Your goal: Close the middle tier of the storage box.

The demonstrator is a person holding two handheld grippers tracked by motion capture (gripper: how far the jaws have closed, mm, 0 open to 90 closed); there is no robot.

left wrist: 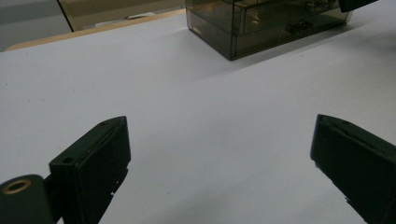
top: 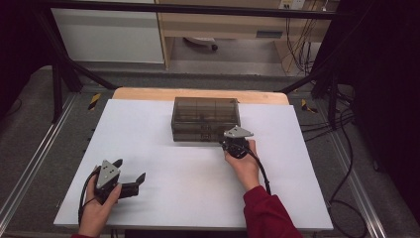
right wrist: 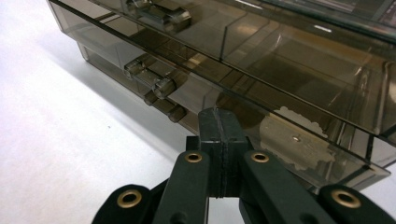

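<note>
Nearest the high camera, the left gripper (top: 130,176) sits low over the near left part of the white table top (top: 163,198), held in the person's left hand (top: 99,206). Its two black jaws are spread wide with nothing between them; in the left gripper view they frame only bare white surface.

The smoky translucent plastic drawer box (top: 205,119) stands at the far middle of the table, just short of the pale wooden strip (top: 148,93) along the far edge. In the right gripper view its front shows stacked drawers with clear cylindrical knobs (right wrist: 161,86).

The right gripper (top: 228,140), held in the person's right hand (top: 245,166) with a red sleeve (top: 267,213) behind it, is up against the box's near right corner. Its jaws are pressed flat together with nothing visibly between them, their tips at the lower drawer front; whether they touch it I cannot tell.
</note>
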